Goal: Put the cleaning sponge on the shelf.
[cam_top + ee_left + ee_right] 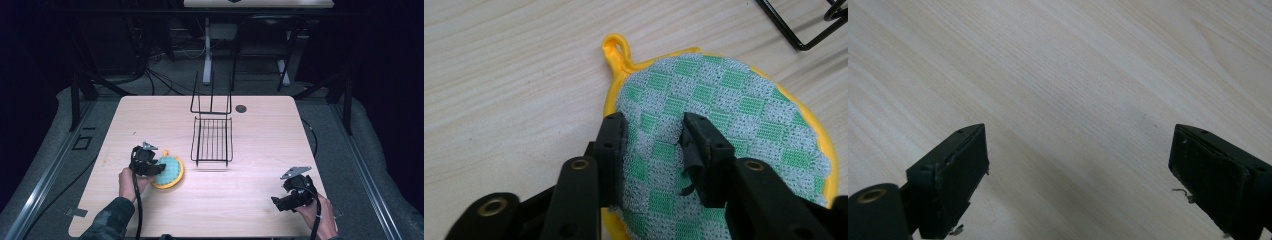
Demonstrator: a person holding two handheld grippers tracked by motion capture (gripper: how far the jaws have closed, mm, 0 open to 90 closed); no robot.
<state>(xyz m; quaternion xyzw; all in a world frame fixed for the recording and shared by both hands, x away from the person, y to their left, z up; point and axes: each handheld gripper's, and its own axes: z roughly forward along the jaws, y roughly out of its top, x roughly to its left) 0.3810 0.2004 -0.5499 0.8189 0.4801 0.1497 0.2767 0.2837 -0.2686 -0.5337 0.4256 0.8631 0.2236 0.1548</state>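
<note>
- Left gripper view: the round pot holder (724, 125), green-and-grey check mesh with a yellow rim and a hanging loop at 11 o'clock, lies flat on the pale wooden table (514, 65).
- The left gripper (651, 140) has its jaws partly closed, pinching up a fold of the mesh between them; whether the grip is firm enough to lift I cannot tell.
- High view: the pot holder (170, 172) sits at about 8 o'clock on the table (260, 210), with the left gripper (146, 162) over its near-left edge.
- The black wire rack (212, 132) stands near the table's centre, toward 1 o'clock from the pot holder and apart from it.
- The right gripper (292, 197) rests at 4 o'clock, jaws spread wide and empty over bare wood, as the right gripper view confirms.
- To do the pinch well, I judge the jaws should close fully on the fold, taking rim as well as mesh, before any lift.
</note>
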